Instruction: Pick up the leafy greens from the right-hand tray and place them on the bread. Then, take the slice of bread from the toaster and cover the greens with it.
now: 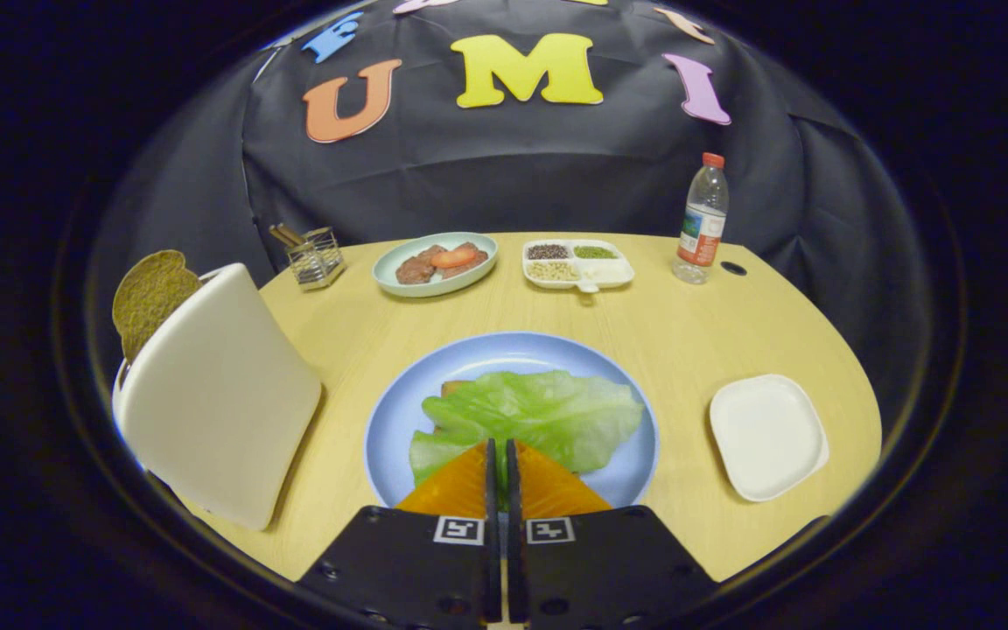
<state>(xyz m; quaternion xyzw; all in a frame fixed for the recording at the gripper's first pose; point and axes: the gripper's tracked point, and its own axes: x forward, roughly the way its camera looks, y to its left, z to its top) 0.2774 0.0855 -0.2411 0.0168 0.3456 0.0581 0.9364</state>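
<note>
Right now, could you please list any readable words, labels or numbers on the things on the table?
Water bottle: its label is too small and blurred to read.
Tongs, closed over the lettuce: two square coded markers, no words.
Nothing else bears text.

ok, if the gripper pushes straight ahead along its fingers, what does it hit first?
Most likely the leafy greens on the blue plate, just ahead of the shut gripper. Depth is hard to judge; the tips may already touch the leaf.
</note>
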